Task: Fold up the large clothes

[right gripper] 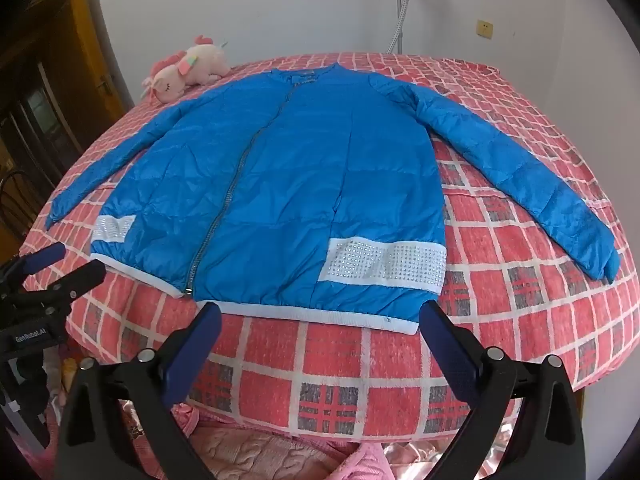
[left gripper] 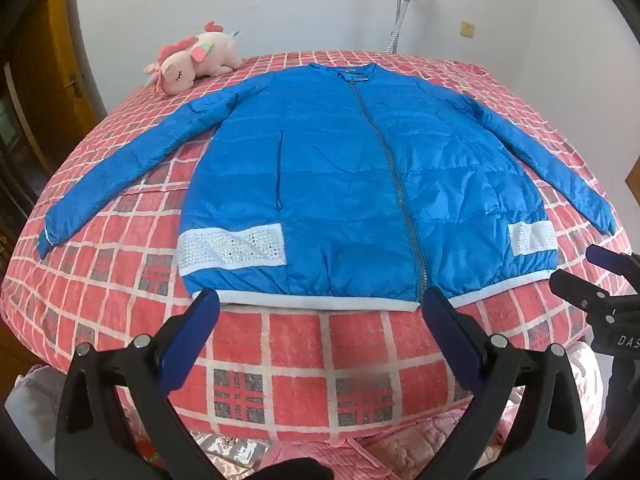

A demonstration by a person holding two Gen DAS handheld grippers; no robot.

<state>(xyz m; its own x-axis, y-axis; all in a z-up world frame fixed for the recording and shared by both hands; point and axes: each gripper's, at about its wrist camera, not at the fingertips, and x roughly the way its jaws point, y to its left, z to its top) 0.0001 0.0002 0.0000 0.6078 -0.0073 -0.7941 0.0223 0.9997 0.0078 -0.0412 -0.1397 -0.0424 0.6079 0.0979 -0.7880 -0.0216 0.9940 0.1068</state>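
Observation:
A blue zipped puffer jacket (left gripper: 340, 184) with white studded bands and a white hem lies flat, front up, on the bed, both sleeves spread out to the sides; it also shows in the right wrist view (right gripper: 304, 192). My left gripper (left gripper: 320, 304) is open and empty, just short of the hem's left half. My right gripper (right gripper: 320, 316) is open and empty, just short of the hem's right half. The right gripper (left gripper: 588, 272) shows at the right edge of the left wrist view, and the left gripper (right gripper: 64, 264) at the left edge of the right wrist view.
The bed has a red, white and grey checked cover (left gripper: 304, 344). A pink plush unicorn (left gripper: 192, 60) lies at the far left corner. A white wall stands behind, a wooden door (left gripper: 52, 80) at left. Pink quilts (right gripper: 248, 456) lie below the bed's near edge.

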